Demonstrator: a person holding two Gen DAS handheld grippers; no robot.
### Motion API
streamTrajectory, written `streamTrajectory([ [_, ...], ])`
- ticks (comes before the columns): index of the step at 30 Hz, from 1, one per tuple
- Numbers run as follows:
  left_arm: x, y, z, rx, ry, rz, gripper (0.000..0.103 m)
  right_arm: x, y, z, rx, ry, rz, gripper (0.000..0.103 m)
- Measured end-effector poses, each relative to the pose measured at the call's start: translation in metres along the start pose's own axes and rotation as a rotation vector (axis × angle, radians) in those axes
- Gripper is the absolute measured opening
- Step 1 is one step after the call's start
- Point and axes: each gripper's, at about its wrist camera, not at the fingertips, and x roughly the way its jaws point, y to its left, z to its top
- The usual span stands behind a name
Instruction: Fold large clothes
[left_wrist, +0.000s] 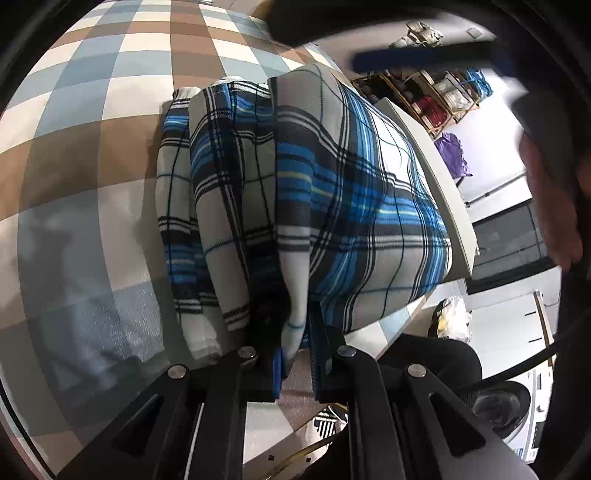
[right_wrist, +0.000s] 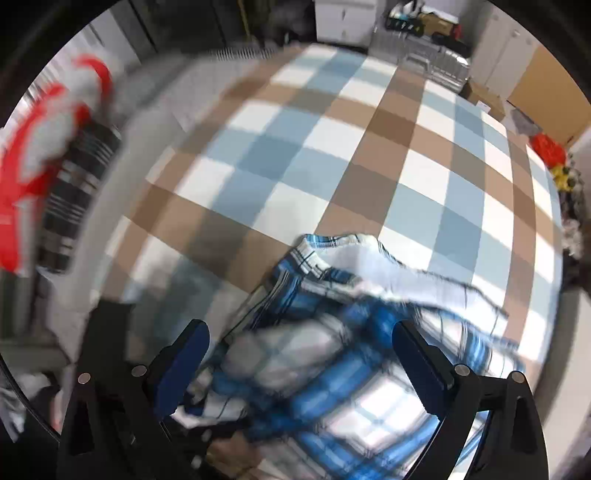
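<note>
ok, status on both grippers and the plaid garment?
Left gripper shut on plaid garment. Right gripper open above it, view blurred. Checkered table cover ahead, nothing blocking.

My left gripper (left_wrist: 295, 363), low in the centre of its frame, has its jaws pinched nearly together on a fold of the plaid garment (left_wrist: 295, 192), angled downward. My right gripper (right_wrist: 301, 363) points straight down, its blue-padded fingers (right_wrist: 184, 365) spread wide at the bottom of a blurred frame, gripping nothing.
</note>
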Motion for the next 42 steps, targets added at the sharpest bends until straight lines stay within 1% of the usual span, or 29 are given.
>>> streamTrajectory([
  [1,-0.002,0.002,-0.002,-0.002,0.004,-0.008,0.007,0.008,0.005,0.002,-0.022,0.038,-0.036,0.098],
  [2,-0.002,0.003,-0.003,-0.003,0.005,-0.014,0.007,0.016,0.007,0.002,-0.037,0.076,-0.063,0.093],
  [3,-0.005,0.005,-0.003,-0.005,0.002,-0.016,0.007,0.022,0.008,0.003,-0.048,0.108,-0.082,0.086],
  [4,-0.007,0.006,-0.004,-0.005,0.0,-0.017,0.007,0.03,0.011,0.002,-0.076,0.15,-0.124,0.081],
  [6,-0.012,0.008,-0.006,-0.005,-0.006,-0.026,0.007,0.034,0.011,-0.006,-0.122,0.187,-0.207,0.066],
  [7,-0.014,0.009,-0.007,-0.004,-0.011,-0.026,0.007,0.034,0.01,-0.013,-0.149,0.204,-0.234,0.061],
  [9,-0.02,0.008,-0.007,-0.002,-0.029,-0.031,0.007,0.026,0.007,-0.022,-0.165,0.195,-0.243,0.045],
  [10,-0.02,0.008,-0.008,-0.001,-0.034,-0.037,0.007,0.017,0.002,-0.028,-0.153,0.169,-0.232,0.038],
  [11,-0.023,0.007,-0.007,-0.003,-0.046,-0.048,0.007,0.009,0.0,-0.03,-0.147,0.142,-0.222,0.028],
  [14,-0.028,0.008,-0.007,-0.008,-0.067,-0.085,0.007,-0.015,-0.005,-0.043,-0.155,0.039,-0.201,0.017],
  [15,-0.029,0.007,-0.007,-0.007,-0.073,-0.091,0.007,-0.021,-0.007,-0.048,-0.157,0.006,-0.2,0.016],
  [17,-0.029,0.005,-0.007,0.003,-0.075,-0.093,0.007,-0.026,-0.011,-0.056,-0.139,-0.031,-0.177,0.014],
  [21,-0.027,0.003,-0.008,0.019,-0.072,-0.098,0.007,-0.041,-0.023,-0.074,-0.073,-0.136,-0.112,0.013],
  [23,-0.025,0.002,-0.007,0.023,-0.067,-0.104,0.007,-0.046,-0.029,-0.083,-0.039,-0.15,-0.085,0.013],
  [25,-0.016,-0.007,-0.006,0.026,-0.064,-0.1,0.007,-0.046,-0.029,-0.089,-0.023,-0.139,-0.106,0.014],
  [26,-0.013,-0.008,-0.005,0.028,-0.056,-0.093,0.007,-0.043,-0.027,-0.092,-0.041,-0.132,-0.139,0.02],
  [27,-0.01,-0.008,-0.003,0.029,-0.051,-0.09,0.007,-0.041,-0.027,-0.094,-0.057,-0.13,-0.168,0.028],
  [28,-0.009,-0.009,-0.002,0.032,-0.045,-0.082,0.007,-0.036,-0.021,-0.093,-0.093,-0.11,-0.235,0.031],
  [29,-0.006,-0.011,-0.001,0.036,-0.036,-0.071,0.007,-0.031,-0.017,-0.091,-0.115,-0.09,-0.276,0.031],
  [30,-0.004,-0.014,-0.001,0.04,-0.032,-0.066,0.007,-0.028,-0.016,-0.089,-0.126,-0.081,-0.296,0.034],
  [31,-0.003,-0.015,-0.001,0.046,-0.026,-0.058,0.007,-0.022,-0.01,-0.082,-0.141,-0.06,-0.336,0.036],
  [32,0.0,-0.017,0.0,0.052,-0.02,-0.046,0.007,-0.016,-0.004,-0.074,-0.16,-0.031,-0.381,0.045],
  [33,0.002,-0.017,0.001,0.053,-0.012,-0.034,0.007,-0.011,-0.002,-0.069,-0.171,-0.014,-0.405,0.054],
  [34,0.004,-0.017,0.0,0.051,-0.005,-0.031,0.007,-0.005,0.002,-0.06,-0.192,0.017,-0.437,0.059],
  [35,0.004,-0.016,0.001,0.048,0.0,-0.031,0.007,0.001,0.005,-0.053,-0.206,0.041,-0.452,0.066],
  [37,0.005,-0.012,0.001,0.034,0.005,-0.031,0.007,0.016,0.008,-0.035,-0.222,0.107,-0.476,0.066],
  [40,0.005,-0.007,0.001,0.013,0.01,-0.036,0.007,0.041,0.008,-0.021,-0.232,0.206,-0.486,0.065],
  [41,0.005,-0.005,0.002,0.008,0.012,-0.039,0.007,0.048,0.007,-0.018,-0.231,0.225,-0.489,0.064],
  [42,0.005,-0.004,0.002,0.004,0.012,-0.042,0.007,0.054,0.005,-0.016,-0.23,0.245,-0.496,0.056],
])
